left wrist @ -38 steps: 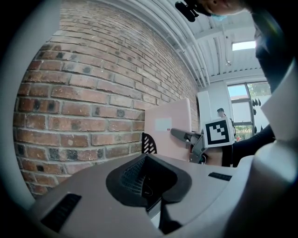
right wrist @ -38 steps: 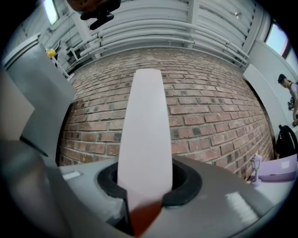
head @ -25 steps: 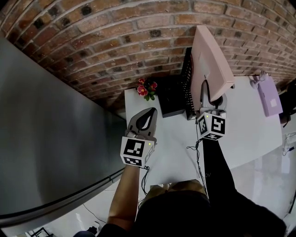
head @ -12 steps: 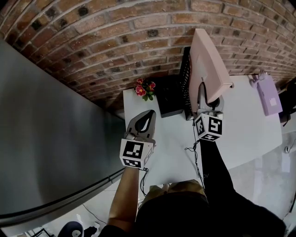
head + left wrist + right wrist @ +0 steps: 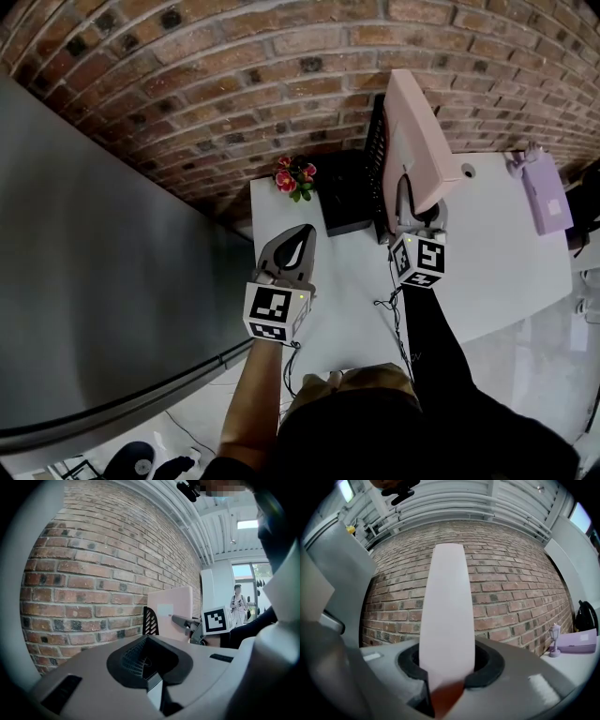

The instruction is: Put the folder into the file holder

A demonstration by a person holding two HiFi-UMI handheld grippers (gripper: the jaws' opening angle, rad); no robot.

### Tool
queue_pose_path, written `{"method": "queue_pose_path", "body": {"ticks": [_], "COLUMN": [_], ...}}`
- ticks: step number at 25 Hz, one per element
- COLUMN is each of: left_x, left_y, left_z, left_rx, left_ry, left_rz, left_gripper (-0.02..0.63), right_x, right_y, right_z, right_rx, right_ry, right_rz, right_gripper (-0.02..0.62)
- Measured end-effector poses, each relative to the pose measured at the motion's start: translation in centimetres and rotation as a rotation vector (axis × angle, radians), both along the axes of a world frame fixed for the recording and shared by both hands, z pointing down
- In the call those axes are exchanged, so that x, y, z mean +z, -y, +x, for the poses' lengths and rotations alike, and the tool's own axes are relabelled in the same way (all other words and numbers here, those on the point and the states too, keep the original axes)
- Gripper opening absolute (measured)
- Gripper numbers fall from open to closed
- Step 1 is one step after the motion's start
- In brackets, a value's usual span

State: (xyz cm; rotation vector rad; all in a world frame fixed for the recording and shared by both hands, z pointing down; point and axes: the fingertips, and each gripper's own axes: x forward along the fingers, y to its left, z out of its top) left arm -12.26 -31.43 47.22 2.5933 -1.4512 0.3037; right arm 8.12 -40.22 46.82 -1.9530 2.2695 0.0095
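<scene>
The pink folder stands on edge over the table, with my right gripper shut on its near lower edge. Its far lower corner is at the black mesh file holder by the brick wall; I cannot tell whether it is inside. In the right gripper view the folder rises straight up from between the jaws of the right gripper. My left gripper hovers over the table's left part, shut and holding nothing. In the left gripper view, the folder and the file holder show beyond the left gripper.
A black box lies left of the file holder, with a small bunch of pink flowers beside it. A purple box and a little lamp sit at the white table's right end. A grey panel runs along the left.
My right gripper has sunk a little and shifted left with the folder, bringing it lower beside the file holder. The left gripper has stayed where it was.
</scene>
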Motion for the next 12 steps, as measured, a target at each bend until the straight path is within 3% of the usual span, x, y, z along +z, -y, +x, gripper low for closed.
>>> {"method": "queue_pose_path", "body": {"ticks": [12], "left_x": [-0.3], "left_y": [-0.1], "left_z": [-0.5], "left_rx": [-0.019], "left_ry": [0.001], "left_rz": [0.006], "left_gripper": [0.008], "right_x": [2.7], "right_y": [-0.3], "right_z": [-0.5], "right_rx": [-0.025], "right_ry": [-0.009], "right_rz": [-0.074], "right_gripper": [0.137]}}
